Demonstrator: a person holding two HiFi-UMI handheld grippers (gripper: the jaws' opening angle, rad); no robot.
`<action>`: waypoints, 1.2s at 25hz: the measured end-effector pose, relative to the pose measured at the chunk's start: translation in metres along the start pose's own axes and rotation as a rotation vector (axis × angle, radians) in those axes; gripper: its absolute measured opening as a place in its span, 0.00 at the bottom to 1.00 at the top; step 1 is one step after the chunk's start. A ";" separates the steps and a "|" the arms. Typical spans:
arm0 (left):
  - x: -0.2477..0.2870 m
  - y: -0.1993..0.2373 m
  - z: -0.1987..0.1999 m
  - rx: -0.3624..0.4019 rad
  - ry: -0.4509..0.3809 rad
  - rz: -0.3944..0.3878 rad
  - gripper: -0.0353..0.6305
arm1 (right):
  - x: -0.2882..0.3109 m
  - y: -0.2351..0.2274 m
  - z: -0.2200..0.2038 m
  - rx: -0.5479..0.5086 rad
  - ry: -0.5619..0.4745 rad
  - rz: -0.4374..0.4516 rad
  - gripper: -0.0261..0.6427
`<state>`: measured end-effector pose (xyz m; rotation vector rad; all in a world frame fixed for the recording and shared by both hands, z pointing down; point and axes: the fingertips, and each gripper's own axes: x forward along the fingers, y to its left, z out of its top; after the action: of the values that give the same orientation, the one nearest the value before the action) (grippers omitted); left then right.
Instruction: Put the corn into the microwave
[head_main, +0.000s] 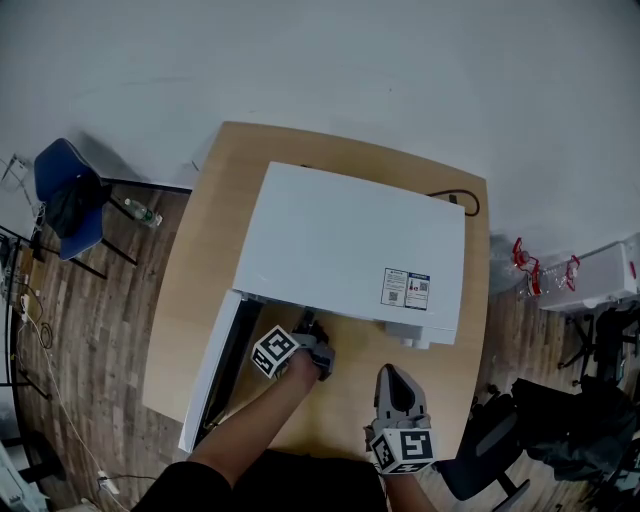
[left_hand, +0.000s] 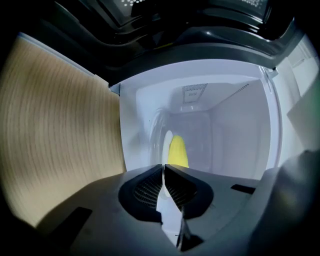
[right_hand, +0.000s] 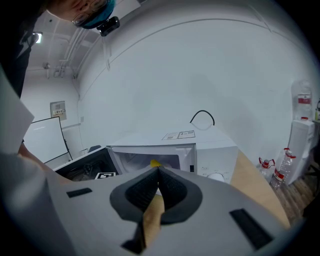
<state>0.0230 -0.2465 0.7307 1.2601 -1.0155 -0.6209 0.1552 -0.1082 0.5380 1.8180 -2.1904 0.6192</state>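
Note:
A yellow corn cob (left_hand: 177, 151) lies inside the white microwave (head_main: 340, 240), on its glass turntable; it also shows as a small yellow spot (right_hand: 156, 163) in the right gripper view. The microwave's door (head_main: 215, 365) hangs open to the left. My left gripper (left_hand: 164, 167) is shut and empty, just in front of the open cavity and apart from the corn; in the head view the left gripper (head_main: 316, 345) sits at the microwave's front edge. My right gripper (head_main: 392, 375) is farther back over the table, jaws shut on nothing, pointing at the microwave (right_hand: 170, 150).
The microwave stands on a wooden table (head_main: 215, 200) with a black cable (head_main: 465, 203) behind it. A blue chair (head_main: 65, 195) and a bottle (head_main: 140, 212) are on the floor at left. Plastic bottles (head_main: 545, 270) and a white appliance (head_main: 610, 275) stand at right.

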 end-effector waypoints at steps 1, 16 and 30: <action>0.001 0.000 0.000 0.001 0.000 0.003 0.09 | 0.000 0.000 -0.001 0.001 0.002 -0.002 0.13; 0.009 -0.005 -0.002 -0.011 -0.016 0.009 0.09 | 0.003 -0.001 -0.008 0.018 0.009 0.000 0.13; 0.002 -0.030 -0.010 0.162 0.030 -0.039 0.09 | -0.005 -0.010 -0.013 -0.004 0.020 -0.019 0.13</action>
<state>0.0365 -0.2502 0.7029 1.4293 -1.0348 -0.5568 0.1645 -0.0995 0.5487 1.8199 -2.1576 0.6262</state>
